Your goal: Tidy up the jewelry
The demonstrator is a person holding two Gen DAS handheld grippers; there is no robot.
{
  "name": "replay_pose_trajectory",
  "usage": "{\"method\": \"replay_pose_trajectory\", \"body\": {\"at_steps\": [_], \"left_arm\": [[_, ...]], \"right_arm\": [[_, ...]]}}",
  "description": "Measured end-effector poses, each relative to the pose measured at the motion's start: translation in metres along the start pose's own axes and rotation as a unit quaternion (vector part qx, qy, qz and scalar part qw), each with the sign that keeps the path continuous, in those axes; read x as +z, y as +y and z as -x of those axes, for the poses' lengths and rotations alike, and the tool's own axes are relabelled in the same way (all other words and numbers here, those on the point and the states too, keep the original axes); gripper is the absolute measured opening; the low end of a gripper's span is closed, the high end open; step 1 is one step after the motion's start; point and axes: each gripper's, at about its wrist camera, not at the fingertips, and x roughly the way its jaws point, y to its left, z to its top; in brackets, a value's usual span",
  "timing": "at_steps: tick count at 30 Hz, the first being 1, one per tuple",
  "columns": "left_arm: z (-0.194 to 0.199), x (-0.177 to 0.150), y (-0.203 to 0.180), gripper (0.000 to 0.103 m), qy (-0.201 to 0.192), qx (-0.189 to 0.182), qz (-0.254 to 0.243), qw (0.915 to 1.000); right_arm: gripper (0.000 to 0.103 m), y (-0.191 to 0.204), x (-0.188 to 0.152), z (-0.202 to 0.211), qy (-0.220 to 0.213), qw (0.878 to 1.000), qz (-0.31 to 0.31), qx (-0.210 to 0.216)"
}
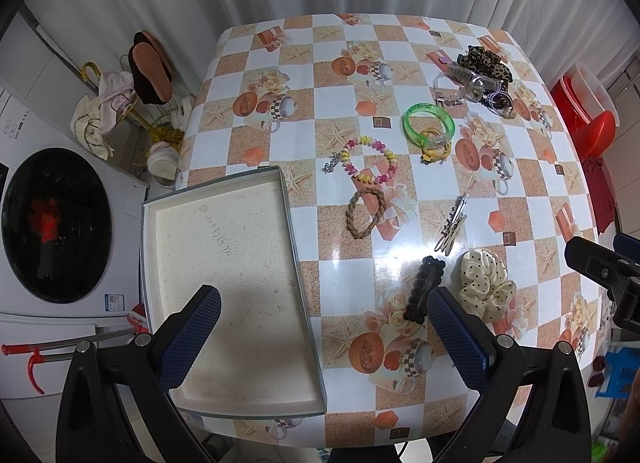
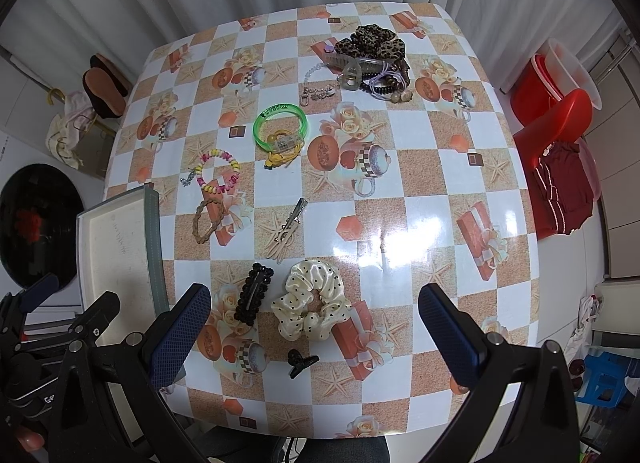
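An empty white box tray (image 1: 224, 263) lies at the table's left edge; it also shows in the right wrist view (image 2: 116, 247). Loose on the table are a cream dotted scrunchie (image 2: 312, 303), a black beaded clip (image 2: 254, 299), a small black claw clip (image 2: 300, 363), metal clips (image 2: 286, 231), a brown braided band (image 2: 208, 220), a coloured spiral band (image 2: 219, 176), a green bangle (image 2: 280, 126) and a leopard scrunchie pile (image 2: 372, 55). My left gripper (image 1: 324, 327) is open above the tray's right edge. My right gripper (image 2: 314, 327) is open above the cream scrunchie.
A checked tablecloth (image 2: 420, 183) covers the table. White curtains hang behind. A washing machine (image 1: 56, 223) stands left of the table. Red tubs and a red chair (image 2: 560, 111) stand to the right.
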Motion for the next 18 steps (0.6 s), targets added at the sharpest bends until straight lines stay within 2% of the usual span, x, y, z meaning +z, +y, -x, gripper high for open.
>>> {"method": "replay_pose_trajectory", "body": {"at_steps": [14, 18], "left_arm": [[-0.003, -0.012, 0.001, 0.103, 0.012, -0.001, -0.002, 0.9999], [-0.013, -0.003, -0.003, 0.103, 0.02, -0.002, -0.003, 0.9998]], "right_arm": [[0.103, -0.002, -0.002, -0.006, 0.007, 1.0, -0.002, -0.001], [0.103, -0.002, -0.009, -0.008, 0.013, 1.0, -0.003, -0.001]]}}
